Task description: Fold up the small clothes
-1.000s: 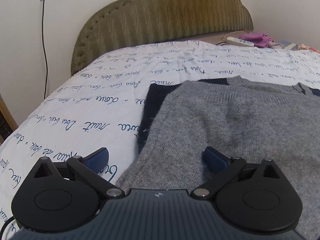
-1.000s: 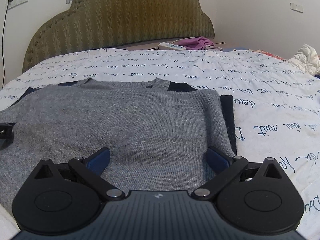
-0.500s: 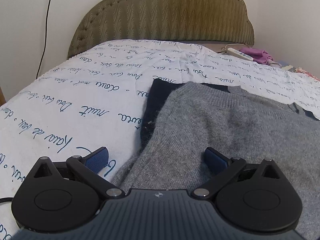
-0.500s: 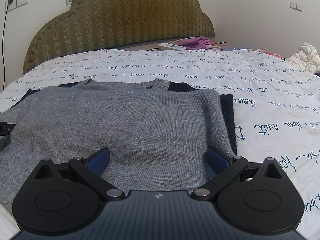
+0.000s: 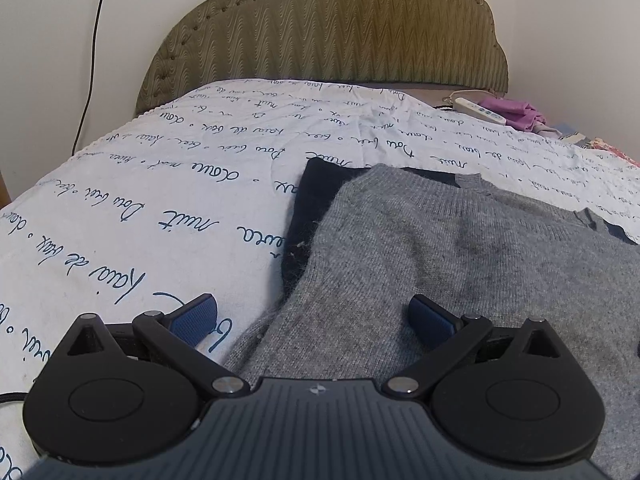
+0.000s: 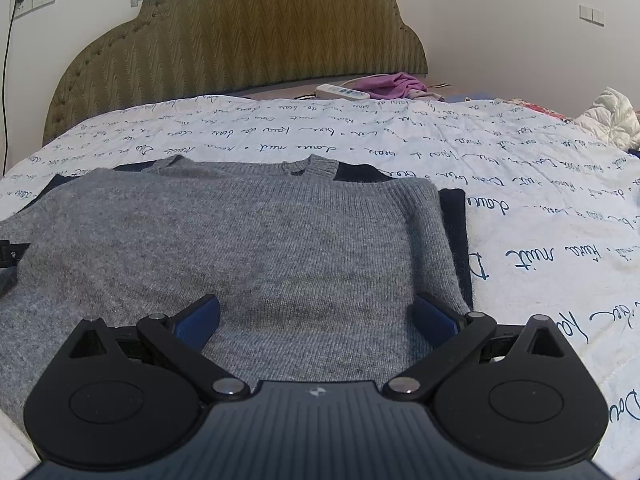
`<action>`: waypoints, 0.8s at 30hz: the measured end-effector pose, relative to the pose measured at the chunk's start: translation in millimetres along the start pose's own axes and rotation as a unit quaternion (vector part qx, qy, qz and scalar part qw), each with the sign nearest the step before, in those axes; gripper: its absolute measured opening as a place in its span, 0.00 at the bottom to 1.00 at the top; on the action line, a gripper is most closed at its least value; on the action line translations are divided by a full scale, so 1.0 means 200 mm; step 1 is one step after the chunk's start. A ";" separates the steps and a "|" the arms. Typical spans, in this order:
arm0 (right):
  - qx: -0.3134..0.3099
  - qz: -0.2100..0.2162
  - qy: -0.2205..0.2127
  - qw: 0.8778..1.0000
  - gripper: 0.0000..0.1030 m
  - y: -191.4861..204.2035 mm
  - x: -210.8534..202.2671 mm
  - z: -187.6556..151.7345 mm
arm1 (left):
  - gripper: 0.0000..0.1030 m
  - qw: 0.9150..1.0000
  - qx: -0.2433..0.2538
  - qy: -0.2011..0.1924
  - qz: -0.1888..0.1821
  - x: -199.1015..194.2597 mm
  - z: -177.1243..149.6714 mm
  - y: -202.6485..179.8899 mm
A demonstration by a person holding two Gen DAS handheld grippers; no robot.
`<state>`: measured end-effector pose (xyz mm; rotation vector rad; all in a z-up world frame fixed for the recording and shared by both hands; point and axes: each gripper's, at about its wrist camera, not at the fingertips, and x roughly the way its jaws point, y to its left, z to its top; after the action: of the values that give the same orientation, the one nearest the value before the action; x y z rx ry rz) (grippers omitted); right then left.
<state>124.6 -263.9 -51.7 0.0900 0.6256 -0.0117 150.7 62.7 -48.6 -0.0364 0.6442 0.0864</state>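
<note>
My left claw [image 5: 314, 318] hangs spread wide, gripping nothing, low over the left edge of the grey knitted sweater [image 5: 460, 264]; its left pad [image 5: 196, 314] sits over the bedspread [image 5: 160, 208] and its right pad [image 5: 430, 318] over the grey knit. My right claw [image 6: 316, 316] is likewise released and empty, both pads over the sweater [image 6: 260, 248] near its right edge. The sweater lies flat on the bed, collar toward the olive headboard [image 6: 240, 36], with a dark navy garment [image 5: 312, 208] underneath, showing along both sides and at the collar. The bedspread is white with blue script. Near the headboard lie a white power strip [image 6: 342, 91] and a purple cloth [image 6: 394, 82].
</note>
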 end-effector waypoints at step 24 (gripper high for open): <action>0.002 -0.014 0.009 1.000 1.00 0.02 -0.04 -0.01 | 1.00 1.000 -0.001 0.002 0.000 0.00 0.00 0.00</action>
<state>117.6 -260.1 -47.9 0.0850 0.6448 -0.0392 150.0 62.7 -48.3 -0.0385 0.6472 0.0869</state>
